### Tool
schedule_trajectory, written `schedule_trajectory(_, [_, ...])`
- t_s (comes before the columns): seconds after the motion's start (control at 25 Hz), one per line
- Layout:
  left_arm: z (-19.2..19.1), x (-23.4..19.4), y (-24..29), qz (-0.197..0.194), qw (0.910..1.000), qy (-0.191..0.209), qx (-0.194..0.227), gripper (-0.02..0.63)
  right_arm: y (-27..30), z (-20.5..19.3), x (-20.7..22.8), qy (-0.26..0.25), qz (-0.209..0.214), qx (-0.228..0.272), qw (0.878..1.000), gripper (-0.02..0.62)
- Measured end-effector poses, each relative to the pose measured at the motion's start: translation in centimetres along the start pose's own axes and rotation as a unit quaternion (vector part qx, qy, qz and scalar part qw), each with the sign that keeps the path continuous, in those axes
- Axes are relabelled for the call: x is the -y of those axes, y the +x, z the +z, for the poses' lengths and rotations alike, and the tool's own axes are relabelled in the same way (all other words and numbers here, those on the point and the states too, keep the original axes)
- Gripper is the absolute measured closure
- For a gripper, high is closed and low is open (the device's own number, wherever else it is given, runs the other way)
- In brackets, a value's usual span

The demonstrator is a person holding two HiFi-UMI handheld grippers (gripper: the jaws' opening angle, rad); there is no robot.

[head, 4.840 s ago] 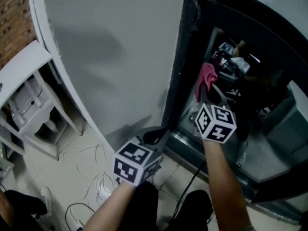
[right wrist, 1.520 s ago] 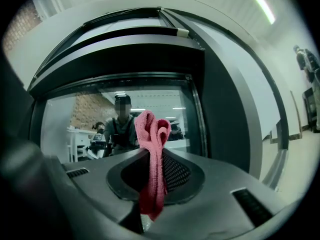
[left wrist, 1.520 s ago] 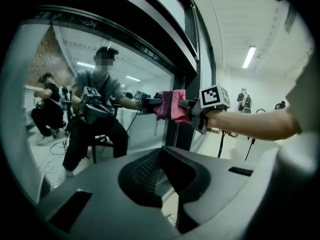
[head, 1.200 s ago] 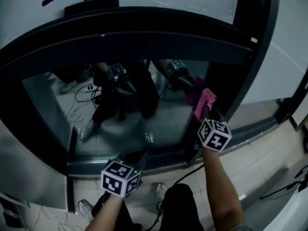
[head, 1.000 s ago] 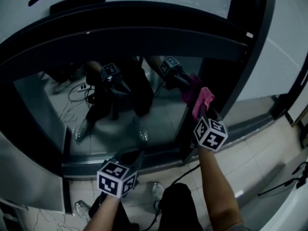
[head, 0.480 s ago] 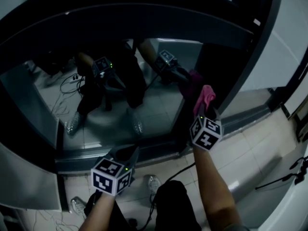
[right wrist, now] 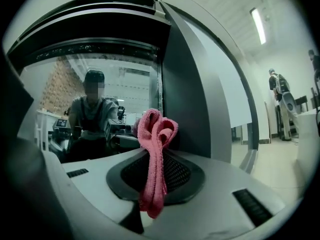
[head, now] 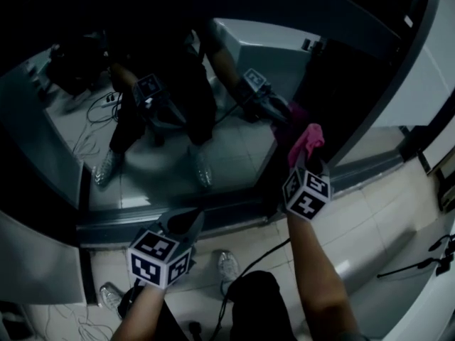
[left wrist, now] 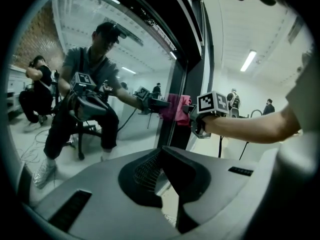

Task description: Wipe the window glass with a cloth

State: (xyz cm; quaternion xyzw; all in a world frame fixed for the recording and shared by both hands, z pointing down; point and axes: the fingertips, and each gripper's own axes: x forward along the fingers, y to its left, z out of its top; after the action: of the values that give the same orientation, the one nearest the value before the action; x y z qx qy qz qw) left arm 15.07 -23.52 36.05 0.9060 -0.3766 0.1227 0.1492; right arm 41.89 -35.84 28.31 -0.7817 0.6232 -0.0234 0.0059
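- The wiping looks to be at its start or in an early stroke. The pink cloth (head: 308, 141) is up at the right edge of the window glass (head: 238, 158), close beside the dark upright frame (head: 370, 94). Most of the pane lies unwiped-looking to the left of it, though no streak or smear shows either way.
- The right gripper (head: 305, 160) has its jaws clamped on the cloth. In the right gripper view the fabric is folded into a loop that stands up past the jaw tips, with a tail hanging down in front of them.
- From the left gripper view the cloth and its own reflection meet at the pane, so it seems to be against the glass or just off it. Which of the two cannot be told.
- The left gripper (head: 186, 220) is low, near the bottom sill (head: 213, 212) of the window and well apart from the cloth. Its jaws are together with nothing between them, and it takes no part in the wipe for now.
- The next move, as a judgement, calls for pressing the loop flat to the pane and sweeping it left, away from the frame. The tips should be kept behind the fabric so that plastic does not scrape the glass.
- A risk: only a narrow band of cloth is pinched, so a hard drag could pull it out of the jaws.
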Motion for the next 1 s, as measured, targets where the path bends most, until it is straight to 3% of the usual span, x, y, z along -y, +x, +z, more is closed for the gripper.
schedule_trajectory(0.16, [-1.0, -0.2, 0.0, 0.006, 0.9999, -0.008, -0.001, 0.604, 0.1, -0.1, -0.6, 0.004, 0.03, 0.007, 1.0, 0.541])
schedule_trajectory(0.4, [-1.9, -0.3, -0.5, 0.014, 0.9996, -0.022, 0.003, 0.604, -0.6, 0.1, -3.9, -0.002, 0.109, 0.015, 0.994, 0.541])
schedule_trajectory(1.0, [-3.4, -3.3, -5.9, 0.05, 0.9974, -0.044, 0.026, 0.604, -5.3, -0.2, -14.7, -0.037, 0.208, 0.022, 0.977, 0.543])
